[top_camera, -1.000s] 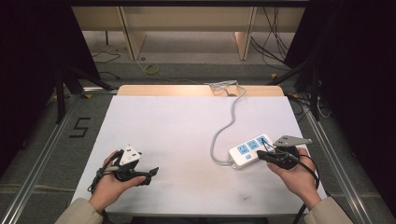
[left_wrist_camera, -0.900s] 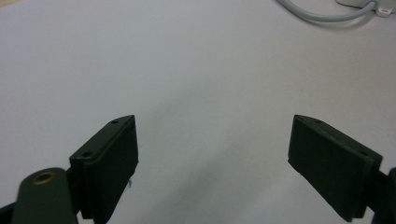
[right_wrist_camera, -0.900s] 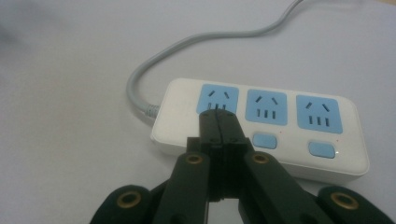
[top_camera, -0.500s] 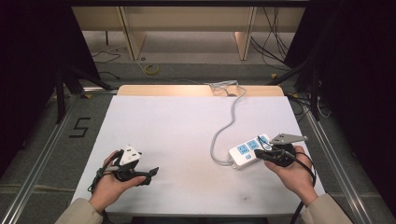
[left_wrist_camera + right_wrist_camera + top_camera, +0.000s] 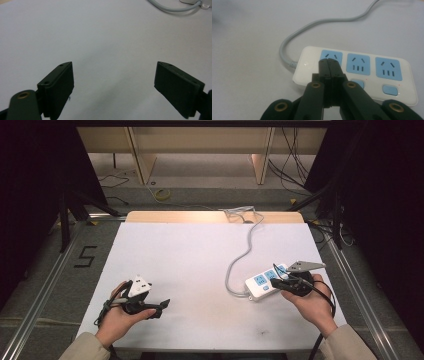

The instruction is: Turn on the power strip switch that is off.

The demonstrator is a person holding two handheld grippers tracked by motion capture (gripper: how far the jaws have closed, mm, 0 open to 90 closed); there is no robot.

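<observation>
White power strip [image 5: 265, 284] with three blue sockets and blue switches lies flat at the table's right; grey cord curves away from it.

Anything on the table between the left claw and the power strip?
Only bare white table between left claw and power strip, besides its grey cord, per the high view.

Power strip [image 5: 362, 75] switch behind closed jaws; cord [image 5: 317, 27] off-frame top

My right tool [image 5: 278, 282] rests over the near end of the white power strip [image 5: 265, 281] on the right of the white counter [image 5: 200, 255], whose grey cord [image 5: 240, 257] snakes toward the far edge. My left tool [image 5: 162, 305] sits near the front-left, well apart.
</observation>
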